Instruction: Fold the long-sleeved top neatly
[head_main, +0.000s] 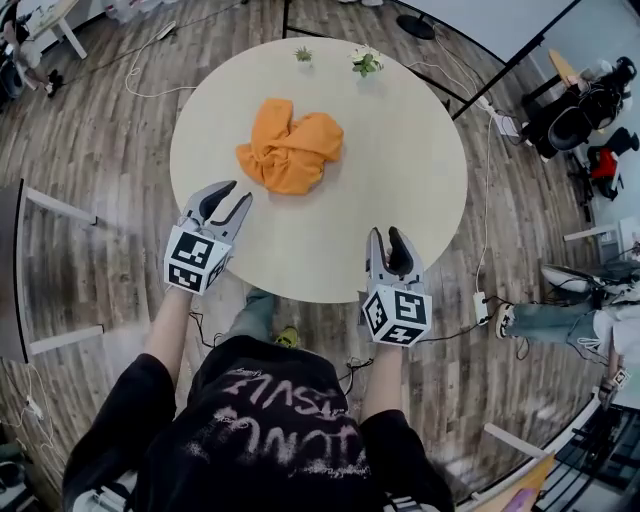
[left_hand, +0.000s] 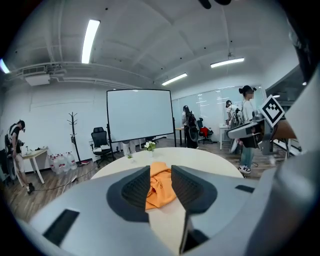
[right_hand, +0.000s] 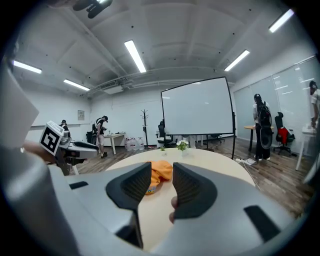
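1. Orange long-sleeved top (head_main: 290, 150) sits crumpled in a heap on the round tabletop (head_main: 410, 190), mid-depth and nearer the left edge than the right. It isn't laid flat and no fold has been started.
2. Left gripper (head_main: 236, 194) is over the near-left edge and right gripper (head_main: 386, 236) over the near edge. Both point at the heap, well short of it. Looks like setup for a two-point pick to spread the garment out.
3. Jaws on both are part-spread with nothing between them. The top only shows through the gaps, well ahead.
4. The tabletop is plain, pale and smooth, with plenty of bare area to open the top out. Small potted plants (head_main: 366, 62) stand at the far edge, so keep the sleeves clear of them.
5. Room: wood-plank floor (head_main: 100, 140) with cables (head_main: 140, 75), whiteboard (left_hand: 139, 115), coat stand (left_hand: 73, 132), office chair (left_hand: 100, 142). Other people are standing around the sides.
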